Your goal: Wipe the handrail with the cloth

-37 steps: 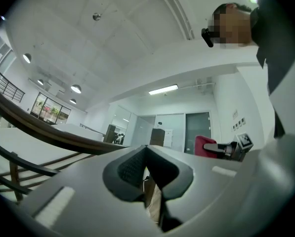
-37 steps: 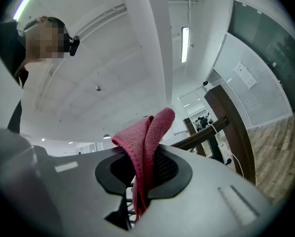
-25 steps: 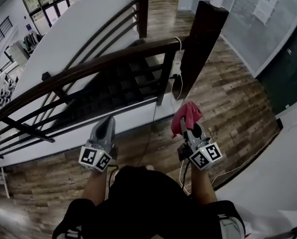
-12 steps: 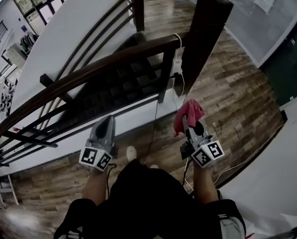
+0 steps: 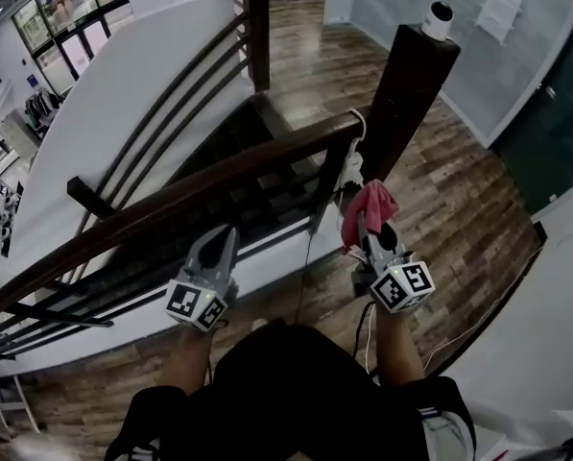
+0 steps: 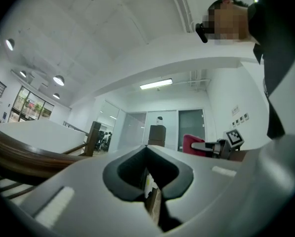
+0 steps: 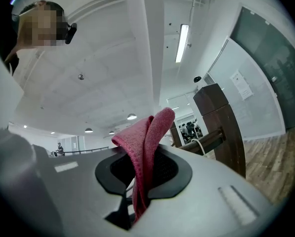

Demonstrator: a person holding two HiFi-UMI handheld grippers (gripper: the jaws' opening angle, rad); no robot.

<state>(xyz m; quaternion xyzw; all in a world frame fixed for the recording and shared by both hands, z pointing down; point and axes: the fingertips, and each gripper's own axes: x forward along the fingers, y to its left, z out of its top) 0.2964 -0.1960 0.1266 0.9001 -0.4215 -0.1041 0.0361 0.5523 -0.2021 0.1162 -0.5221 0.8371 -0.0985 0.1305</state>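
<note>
Head view puts our left gripper (image 5: 219, 243) on the near side of the rail, its jaws closed on nothing. The dark handrail (image 5: 190, 192) runs across the middle, and we judge it unwiped, since nothing touches it yet. At right, our right gripper (image 5: 368, 229) clamps the pink cloth (image 5: 370, 205), held near the rail's right end beside the post (image 5: 406, 94). Compared with a second ago, both grippers sit closer to the rail.

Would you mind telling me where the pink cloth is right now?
In the head view the cloth sits right of centre, pinched by the right gripper, near the handrail end at the dark post.
</note>
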